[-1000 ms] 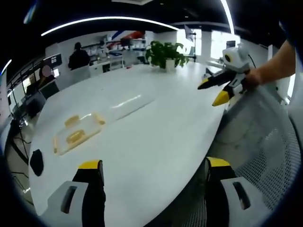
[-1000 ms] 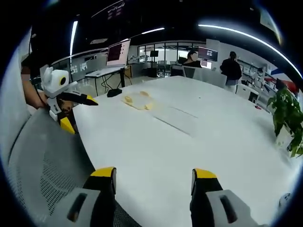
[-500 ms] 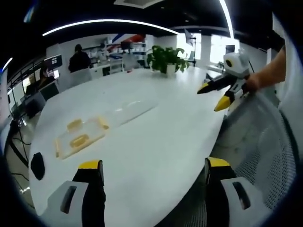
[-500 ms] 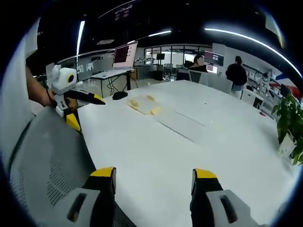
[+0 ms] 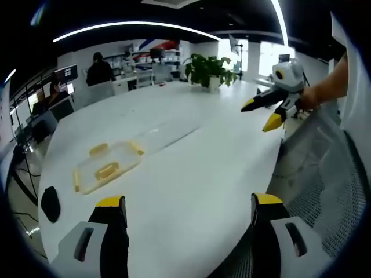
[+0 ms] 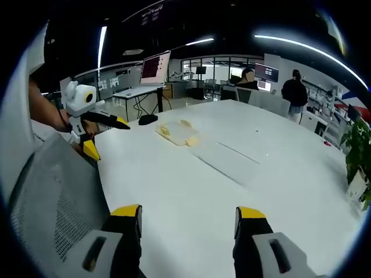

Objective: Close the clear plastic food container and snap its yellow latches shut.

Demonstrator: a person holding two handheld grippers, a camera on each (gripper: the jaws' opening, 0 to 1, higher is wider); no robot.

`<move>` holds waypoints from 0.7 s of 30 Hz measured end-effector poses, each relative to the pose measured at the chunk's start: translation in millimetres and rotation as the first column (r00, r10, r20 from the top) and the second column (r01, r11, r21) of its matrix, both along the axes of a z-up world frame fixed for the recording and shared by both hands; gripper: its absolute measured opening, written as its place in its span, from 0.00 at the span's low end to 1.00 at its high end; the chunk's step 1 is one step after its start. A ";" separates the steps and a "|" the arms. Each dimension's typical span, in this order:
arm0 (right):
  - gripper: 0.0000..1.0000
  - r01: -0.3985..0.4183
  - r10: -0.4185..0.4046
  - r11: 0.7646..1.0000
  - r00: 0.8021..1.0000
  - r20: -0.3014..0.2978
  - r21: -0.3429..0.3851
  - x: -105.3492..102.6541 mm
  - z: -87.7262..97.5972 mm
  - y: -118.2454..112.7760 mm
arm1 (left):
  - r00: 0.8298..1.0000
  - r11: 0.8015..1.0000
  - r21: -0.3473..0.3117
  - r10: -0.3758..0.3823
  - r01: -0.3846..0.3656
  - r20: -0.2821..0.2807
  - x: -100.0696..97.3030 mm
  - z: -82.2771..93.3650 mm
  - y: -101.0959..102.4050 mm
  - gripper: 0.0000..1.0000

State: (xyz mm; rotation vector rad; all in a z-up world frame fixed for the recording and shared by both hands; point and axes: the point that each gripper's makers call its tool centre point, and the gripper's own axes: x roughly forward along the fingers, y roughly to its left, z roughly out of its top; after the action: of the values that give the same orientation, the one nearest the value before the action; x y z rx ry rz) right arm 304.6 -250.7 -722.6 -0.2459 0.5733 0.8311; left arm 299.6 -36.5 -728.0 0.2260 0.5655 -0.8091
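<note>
Two grippers sit apart from the work: your left gripper (image 5: 185,211) has its yellow-tipped jaws spread wide with nothing between them, and your right gripper (image 6: 188,223) is just as spread and empty. Against the frames of a second ago, the clear plastic food container (image 5: 108,167) sits a little closer and larger in the left gripper view, and likewise nearer in the right gripper view (image 6: 178,133), so your cameras have eased toward it; it lies as it did on the table. Your right gripper also shows at the right of the left gripper view (image 5: 268,111), its jaws parted, over the table's near edge, and your left gripper shows at the left of the right gripper view (image 6: 97,132), jaws parted too. The container rests on the white table (image 5: 191,168), well apart from both grippers, a shallow rectangular tray of see-through plastic with yellow latches (image 5: 99,149) on its rim; whether anything lies inside I cannot tell. Just beyond it a flat clear sheet (image 5: 171,130) lies on the tabletop, possibly the lid. The table is smooth, glossy and rounded. A dark oval object (image 5: 50,203) lies near the table's edge, a potted green plant (image 5: 210,70) stands at the far end, and a grey mesh chair back (image 6: 55,191) is beside you
</note>
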 end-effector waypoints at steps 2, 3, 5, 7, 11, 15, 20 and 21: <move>0.63 -0.004 0.004 1.000 1.000 -0.001 0.009 3.4 0.1 4.1 | 1.000 1.000 -0.001 -0.001 0.001 -0.003 2.7 0.7 2.4 0.86; 0.63 -0.007 0.007 1.000 1.000 0.001 0.010 5.5 -0.2 6.1 | 1.000 1.000 -0.002 0.000 0.000 -0.004 4.0 0.6 3.3 0.86; 0.64 -0.010 0.010 1.000 1.000 -0.001 0.015 9.2 -0.9 8.6 | 1.000 1.000 0.002 0.004 -0.004 -0.006 7.5 -0.5 5.8 0.86; 0.64 -0.019 0.019 1.000 1.000 -0.003 0.013 13.3 -1.5 12.0 | 1.000 1.000 0.006 0.000 0.000 -0.005 11.3 -1.8 7.8 0.86; 0.64 -0.035 0.035 0.999 0.999 -0.005 0.011 21.7 -1.8 16.2 | 1.000 1.000 0.013 -0.011 0.011 -0.003 18.8 -3.2 12.1 0.85; 0.63 -0.064 0.064 0.998 0.998 0.001 0.003 31.1 -0.8 22.5 | 1.000 1.000 0.008 -0.001 0.001 -0.004 25.9 -2.6 16.4 0.85; 0.63 -0.104 0.104 0.994 0.995 0.005 -0.010 43.6 -1.3 34.8 | 1.000 1.000 0.023 -0.007 0.007 -0.011 31.3 -6.1 22.2 0.85; 0.63 -0.111 0.111 0.994 0.994 0.006 -0.003 46.8 0.1 38.5 | 1.000 1.000 0.023 -0.009 0.009 -0.012 32.3 -6.9 23.0 0.85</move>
State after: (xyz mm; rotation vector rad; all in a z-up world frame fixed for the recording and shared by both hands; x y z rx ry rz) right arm 351.5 -212.2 -722.4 -0.2842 0.5586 0.9367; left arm 331.9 -13.4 -734.9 0.2454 0.5860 -0.8131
